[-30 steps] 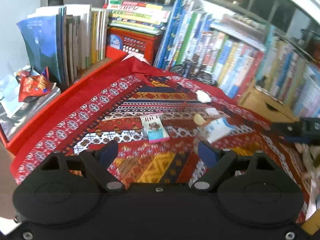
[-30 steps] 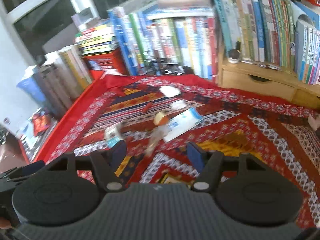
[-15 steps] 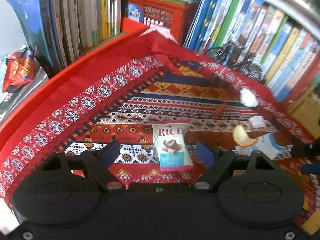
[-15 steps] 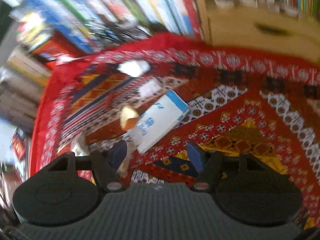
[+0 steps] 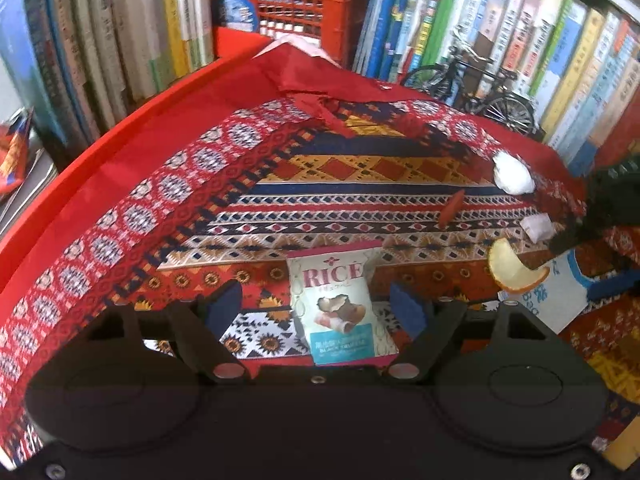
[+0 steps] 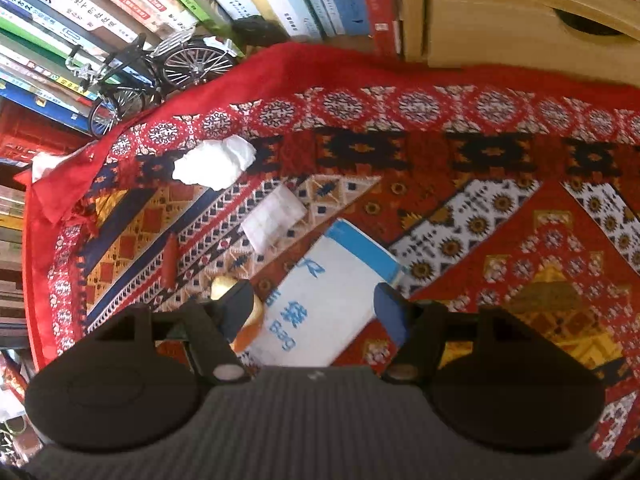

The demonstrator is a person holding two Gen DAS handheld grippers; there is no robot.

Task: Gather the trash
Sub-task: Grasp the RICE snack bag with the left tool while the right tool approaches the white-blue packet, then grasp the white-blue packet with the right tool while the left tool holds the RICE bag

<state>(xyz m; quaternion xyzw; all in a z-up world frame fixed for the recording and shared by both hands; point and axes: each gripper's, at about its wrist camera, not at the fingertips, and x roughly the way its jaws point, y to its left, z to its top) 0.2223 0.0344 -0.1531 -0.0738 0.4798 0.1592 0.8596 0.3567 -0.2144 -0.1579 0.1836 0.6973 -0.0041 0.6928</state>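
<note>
Trash lies on a patterned red cloth (image 5: pixel 168 208). A "RICE" snack packet (image 5: pixel 340 280) lies flat between the fingers of my left gripper (image 5: pixel 316 308), which is open just above it, pads apart from it. A white-and-blue packet (image 6: pixel 332 292) lies between the fingers of my right gripper (image 6: pixel 314 306), also open and pointing steeply down. A piece of orange peel (image 6: pixel 244 320) sits by its left finger, partly hidden. Farther off lie a crumpled white tissue (image 6: pixel 214 162), a small clear wrapper (image 6: pixel 274 216) and a red strip (image 6: pixel 169 260).
Rows of upright books (image 5: pixel 500 40) wall the cloth at the back and left. A model bicycle (image 6: pixel 160 72) stands at the cloth's far edge. A red crate (image 5: pixel 296 12) sits in the back corner, and a wooden drawer box (image 6: pixel 500 28) at the right.
Both grippers have come down and forward toward the cloth. The left now straddles the rice packet. The right has rolled and tipped down over the white-and-blue packet.
</note>
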